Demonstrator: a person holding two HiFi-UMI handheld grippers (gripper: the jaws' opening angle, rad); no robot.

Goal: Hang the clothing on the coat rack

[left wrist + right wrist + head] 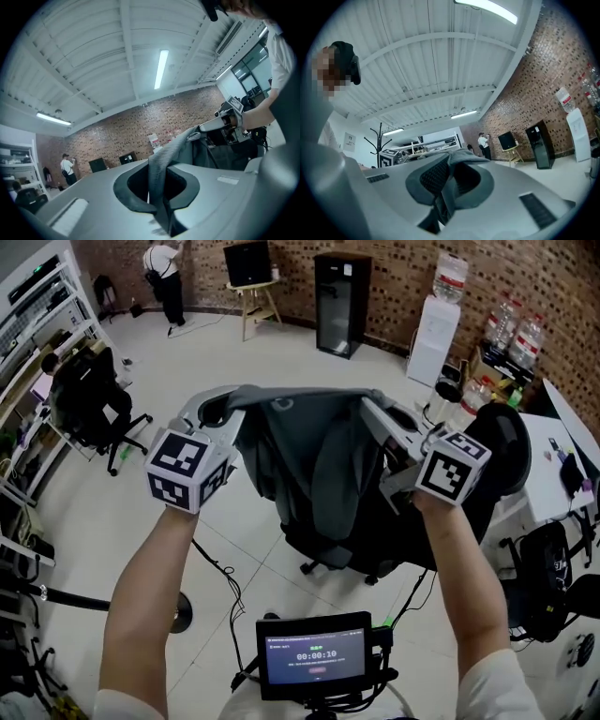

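Two grippers, both clamped tight on fabric. The left gripper [223, 411] has a fold of the grey garment [314, 460] pinched between its pads. The right gripper [377, 411] does the same at the other end of the top edge. Nothing else carries the garment. It hangs in the air between the two, top edge pulled nearly straight across, body drooping in front of a black office chair [497, 451].

Handling, my read:
- Light and soft with no stiffness, so it sags wherever it's unsupported.
- Matte weave, doesn't look slippery, so a pinch should hold. The risk is thin fabric creeping out of the pads if yanked.
- Not fragile.
- Best holds are the current ones, the top edge on both sides of the collar. That leaves the neck spread open for a hook.

Looks: plain dark grey, long soft folds. There's a small lighter loop [283, 405] at mid-collar, hanger loop or label, can't tell which.

Far end: the black coat rack [379, 140] with curved hooks shows in the right gripper view, well apart from the garment. Not yet hung.
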